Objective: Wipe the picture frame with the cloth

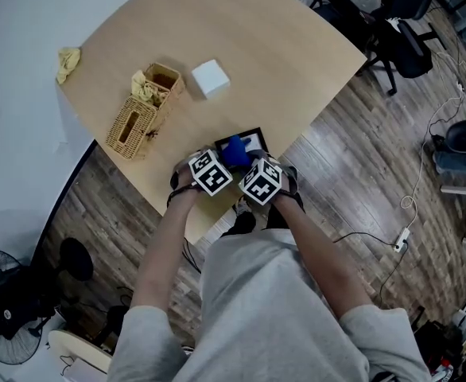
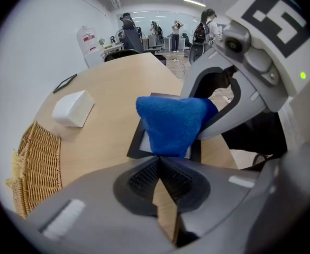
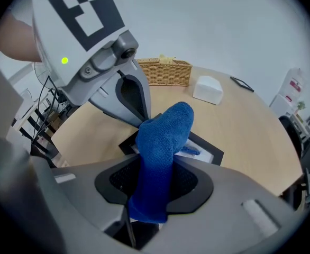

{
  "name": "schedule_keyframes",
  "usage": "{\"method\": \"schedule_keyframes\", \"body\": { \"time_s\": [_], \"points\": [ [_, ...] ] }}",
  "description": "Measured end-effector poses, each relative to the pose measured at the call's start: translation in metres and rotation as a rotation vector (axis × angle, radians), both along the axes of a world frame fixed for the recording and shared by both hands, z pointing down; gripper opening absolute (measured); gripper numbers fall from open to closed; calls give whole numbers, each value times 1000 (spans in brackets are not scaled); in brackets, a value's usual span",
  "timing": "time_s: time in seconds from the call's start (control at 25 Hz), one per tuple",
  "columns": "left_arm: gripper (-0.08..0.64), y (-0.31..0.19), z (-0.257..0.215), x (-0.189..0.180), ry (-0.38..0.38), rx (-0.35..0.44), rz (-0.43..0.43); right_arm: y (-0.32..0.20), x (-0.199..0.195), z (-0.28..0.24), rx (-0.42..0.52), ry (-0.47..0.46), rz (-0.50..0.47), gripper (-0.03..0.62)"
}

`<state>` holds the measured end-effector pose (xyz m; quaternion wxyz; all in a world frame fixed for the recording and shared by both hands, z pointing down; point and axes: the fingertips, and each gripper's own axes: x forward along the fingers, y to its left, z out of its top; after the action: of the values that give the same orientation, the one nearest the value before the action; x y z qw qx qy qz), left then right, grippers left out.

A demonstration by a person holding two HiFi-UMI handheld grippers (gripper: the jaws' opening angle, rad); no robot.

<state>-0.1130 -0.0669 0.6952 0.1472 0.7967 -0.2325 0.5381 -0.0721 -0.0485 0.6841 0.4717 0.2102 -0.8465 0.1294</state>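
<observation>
Left tool [image 1: 221, 164] and right tool [image 1: 247, 167], each in one of the person's hands, meet over the near edge of the pale wooden table [image 1: 281, 62] in the head view. Their marker cubes hide the jaws. A blue cloth [image 1: 234, 153] shows between them, over a black picture frame [image 1: 254, 141] lying flat by the table's edge. Farther up the table are a wicker basket [image 1: 141, 118] and a white box [image 1: 210, 78], with a yellow rag [image 1: 67, 62] at the far left rim. Office chairs [image 1: 400, 22] stand on the wood floor beyond.

The left gripper view shows what the head view hides: the left tool's jaws are together at the tips, with nothing seen between the pads. The cloth's lower edge hangs right at those tips, and whether it is nipped cannot be told. The frame lies just behind it. People stand far off in the room.

The right gripper view settles the cloth: the right tool's jaws are clamped on its lower part, and the rest rises in a folded hump above the frame. The left tool's tips reach in behind it.
</observation>
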Motion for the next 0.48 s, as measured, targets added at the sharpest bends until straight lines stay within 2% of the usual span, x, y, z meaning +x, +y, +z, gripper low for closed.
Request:
{"method": "schedule_keyframes", "body": {
  "time_s": [0.48],
  "points": [
    [52, -2, -4, -2, 88, -40, -45, 14, -1, -3, -9, -18, 8, 129]
  ]
}}
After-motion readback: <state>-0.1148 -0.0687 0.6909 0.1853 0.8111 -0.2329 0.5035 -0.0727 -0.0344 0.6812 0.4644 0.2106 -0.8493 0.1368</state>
